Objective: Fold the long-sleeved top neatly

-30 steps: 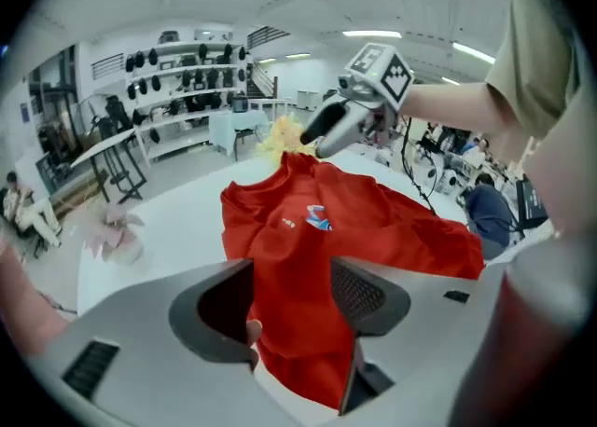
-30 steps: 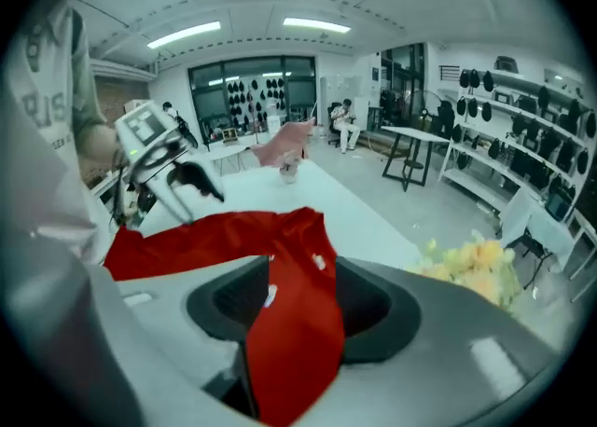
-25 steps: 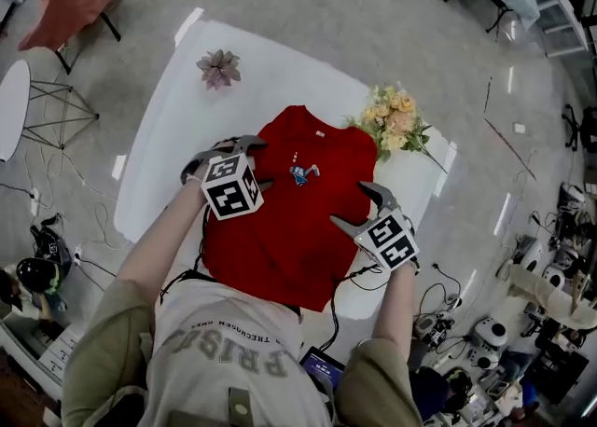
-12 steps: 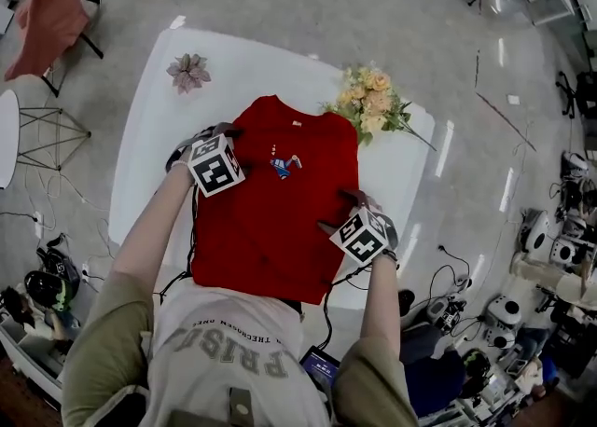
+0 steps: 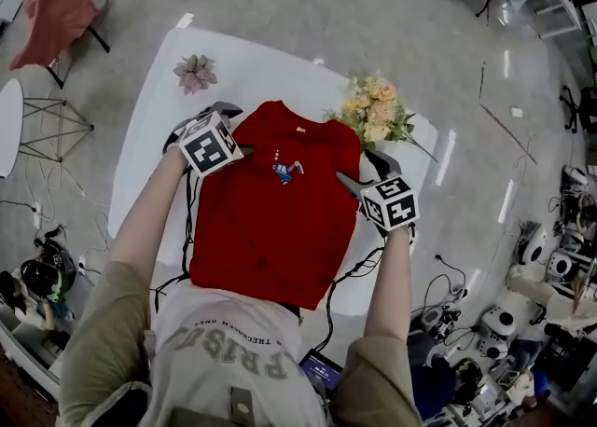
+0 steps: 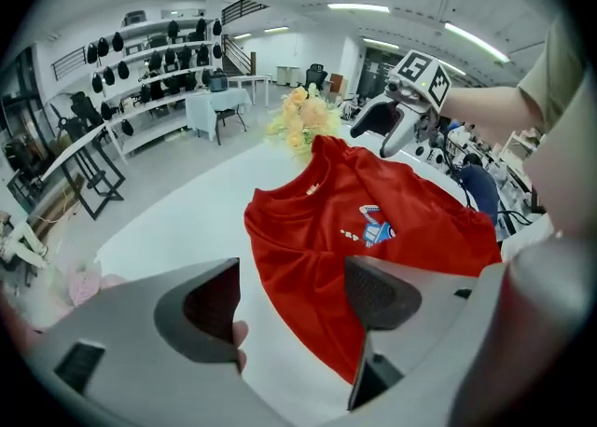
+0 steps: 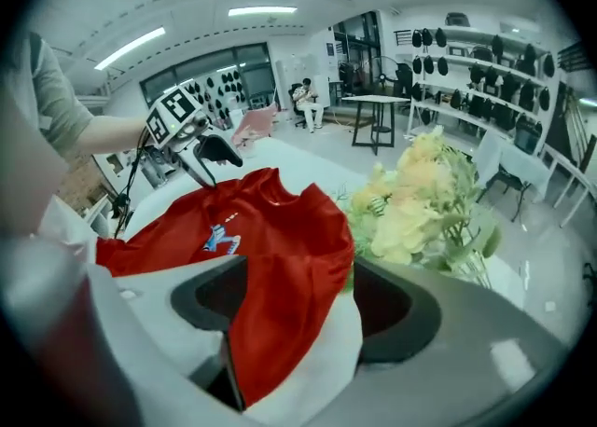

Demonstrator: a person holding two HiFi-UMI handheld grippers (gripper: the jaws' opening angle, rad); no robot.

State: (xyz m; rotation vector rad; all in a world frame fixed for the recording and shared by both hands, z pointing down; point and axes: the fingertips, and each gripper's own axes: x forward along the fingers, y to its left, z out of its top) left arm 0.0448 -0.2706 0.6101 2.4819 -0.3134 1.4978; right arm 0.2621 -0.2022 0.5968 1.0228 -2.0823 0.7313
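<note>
**Change of state.** Against the head view of one second ago, both grippers stand further out and higher in the frame. The left gripper [image 5: 235,130] has left the chest area of the long-sleeved top [image 5: 270,229] and now sits at the garment's upper-left shoulder edge. The right gripper [image 5: 366,172] has moved from the lower right side to the upper right edge, just below the bouquet [image 5: 378,113].

The left jaws have just been opening and now stand wide apart. Between them show only the shoulder edge of the top and bare counter [image 5: 270,61], and nothing is gripped. The right jaws also stand wide apart over the right edge of the top, with no pad pressing on cloth.

**Meaning for the task.** The top lies flat at frame centre, chest print [image 5: 286,171] facing up. Both grippers appear staged at the shoulders for a fresh grasp. The next fold is judged not yet started.

**View comparison.**
- The head view alone shows the full outline: a near-rectangular body with no sleeve protruding, hem at the near counter edge. It does not show the jaw gaps clearly.
- The left gripper view alone shows creases running down from the shoulder.
- The right gripper view alone shows how close the right shoulder lies to the bouquet leaves.
</note>
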